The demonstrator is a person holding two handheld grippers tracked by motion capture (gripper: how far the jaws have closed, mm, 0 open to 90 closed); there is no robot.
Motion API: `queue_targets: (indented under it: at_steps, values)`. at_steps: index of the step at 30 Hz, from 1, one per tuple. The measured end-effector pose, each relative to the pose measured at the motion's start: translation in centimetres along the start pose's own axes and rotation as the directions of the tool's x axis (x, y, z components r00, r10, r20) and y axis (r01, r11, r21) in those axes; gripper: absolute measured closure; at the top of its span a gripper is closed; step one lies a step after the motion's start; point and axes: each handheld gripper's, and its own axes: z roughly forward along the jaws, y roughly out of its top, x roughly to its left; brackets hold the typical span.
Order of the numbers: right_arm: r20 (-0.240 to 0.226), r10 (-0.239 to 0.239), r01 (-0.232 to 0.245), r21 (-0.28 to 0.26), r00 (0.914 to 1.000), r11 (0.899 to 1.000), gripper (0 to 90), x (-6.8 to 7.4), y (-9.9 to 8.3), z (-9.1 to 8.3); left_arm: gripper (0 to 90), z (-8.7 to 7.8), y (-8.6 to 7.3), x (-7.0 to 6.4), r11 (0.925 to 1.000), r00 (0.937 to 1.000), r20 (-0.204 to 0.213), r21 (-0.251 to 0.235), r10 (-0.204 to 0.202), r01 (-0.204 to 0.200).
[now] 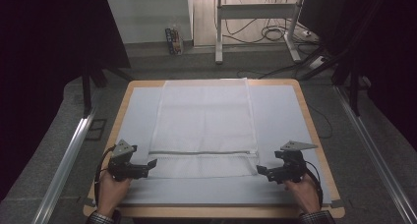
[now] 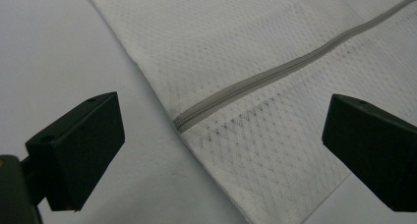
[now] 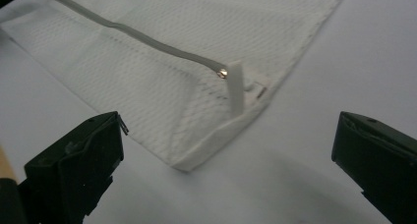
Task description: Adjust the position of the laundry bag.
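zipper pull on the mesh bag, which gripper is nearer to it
Right. The zipper pull sits at the mesh bag's right end, just ahead of the open right gripper; the left gripper, also open, is at the bag's opposite corner.

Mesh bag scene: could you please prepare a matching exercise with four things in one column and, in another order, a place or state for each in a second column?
Things:
1. mesh bag
2. zipper
3. left gripper
4. zipper pull

Places or states:
A. open, at the bag's near left corner
B. white tab at the zipper's end, near the bag's corner
C. grey line across the bag, near its near edge
D. lies flat on the grey mat

Pairs: 1-D, 2-C, 3-A, 4-B
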Motion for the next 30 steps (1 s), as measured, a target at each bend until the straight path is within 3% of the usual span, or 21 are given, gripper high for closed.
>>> queue_targets:
  at_steps: [3,6,9,17,25,30]
  values:
    - [0.028,-0.007,0.007,0.012,0.9996,1.000,0.0,-0.7,-0.1,0.0,3.0,0.2,0.0,-0.1,0.9996,0.9997,-0.010,0.011,0.024,-0.024]
    - [0.017,0.018,-0.018,0.023,0.9997,1.000,0.0,-1.2,-0.2,0.1,3.0,0.4,0.0,-0.3,0.9995,0.9997,0.002,0.020,0.023,-0.023]
    - [0.031,-0.003,0.002,0.023,0.9995,1.000,0.0,-1.1,-0.1,0.2,3.2,0.4,0.2,-0.5,0.9990,0.9993,-0.011,0.027,0.037,-0.037]
    - [0.044,-0.017,0.015,0.042,0.9989,0.999,0.0,-1.2,-0.1,0.4,4.9,0.4,0.3,-0.2,0.9991,1.0000,0.009,0.042,-0.002,0.001]
    - [0.063,-0.027,0.026,0.022,0.9976,0.999,0.0,-1.0,0.0,0.4,5.7,0.5,0.4,-0.3,0.9987,0.9998,0.017,0.050,-0.004,0.003]
    - [0.080,-0.039,0.038,0.014,0.9961,0.999,0.0,-0.8,0.3,0.5,5.9,0.5,0.7,-0.8,0.9989,0.9997,0.016,0.043,0.016,-0.017]
